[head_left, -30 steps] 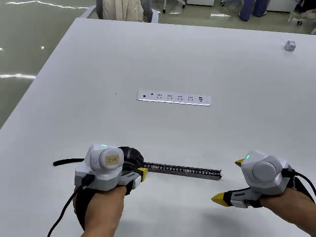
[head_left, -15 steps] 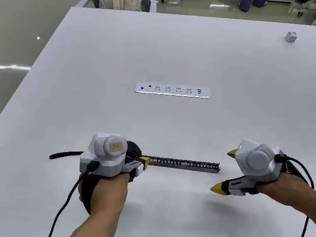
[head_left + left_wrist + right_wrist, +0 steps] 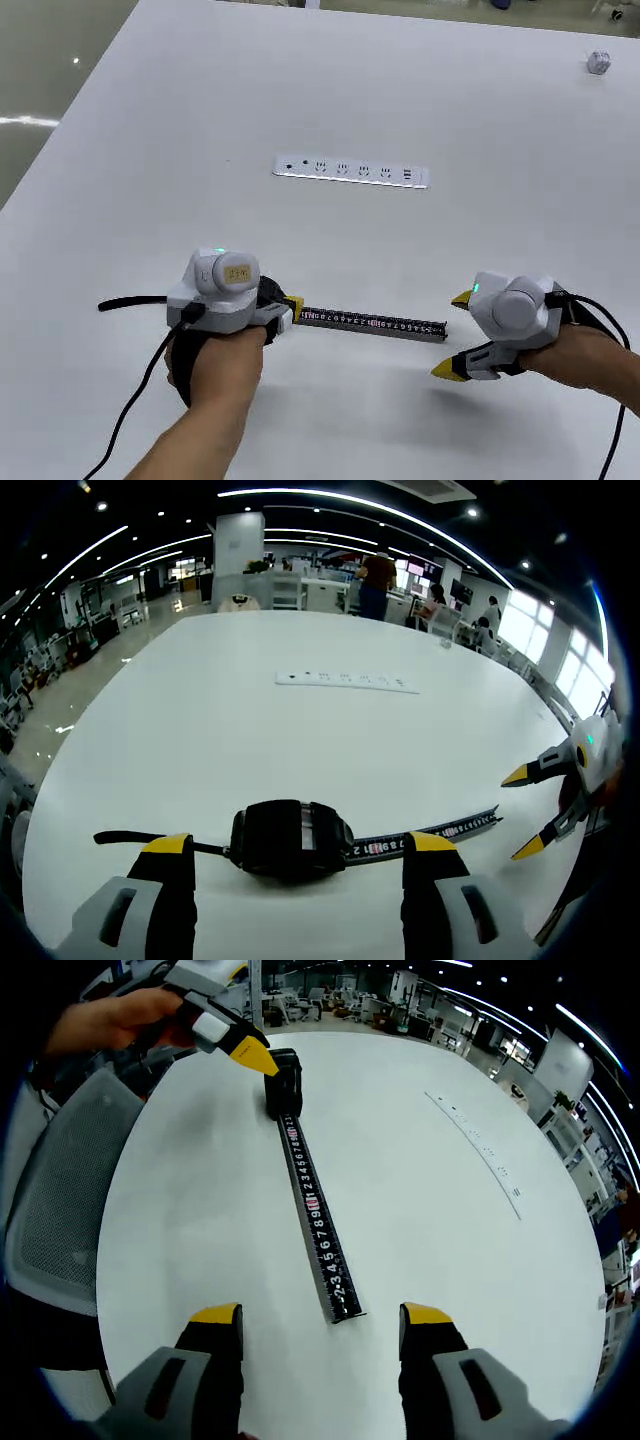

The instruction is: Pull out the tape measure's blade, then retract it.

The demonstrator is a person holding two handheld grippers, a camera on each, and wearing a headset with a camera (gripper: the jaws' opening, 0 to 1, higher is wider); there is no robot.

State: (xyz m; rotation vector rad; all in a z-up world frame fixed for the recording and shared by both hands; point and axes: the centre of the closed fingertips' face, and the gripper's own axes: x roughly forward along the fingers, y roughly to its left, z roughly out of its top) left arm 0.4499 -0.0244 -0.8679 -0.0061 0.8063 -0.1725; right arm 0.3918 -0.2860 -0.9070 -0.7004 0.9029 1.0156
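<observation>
A black tape measure [image 3: 290,837] lies on the white table [image 3: 330,110], its black blade [image 3: 372,323] pulled out to the right and lying flat. A black strap [image 3: 128,301] trails off its left side. My left gripper [image 3: 296,848] is open, one yellow-tipped jaw on each side of the case, which lies just ahead of the tips. My right gripper [image 3: 322,1314] is open too, with the blade's end hook [image 3: 341,1313] between its tips and touching neither. In the head view the left gripper [image 3: 285,312] covers the case and the right gripper [image 3: 455,335] sits just right of the blade's end.
A white power strip [image 3: 351,171] lies across the middle of the table, beyond the tape. A small crumpled object [image 3: 598,62] rests at the far right. The left edge of the table drops to a glossy floor [image 3: 50,70]. Cables hang from both grippers.
The headset has tilted, so the whole scene has shifted. My right gripper has moved up level with the blade's end. The tape, its blade and my left gripper stay as they were.
</observation>
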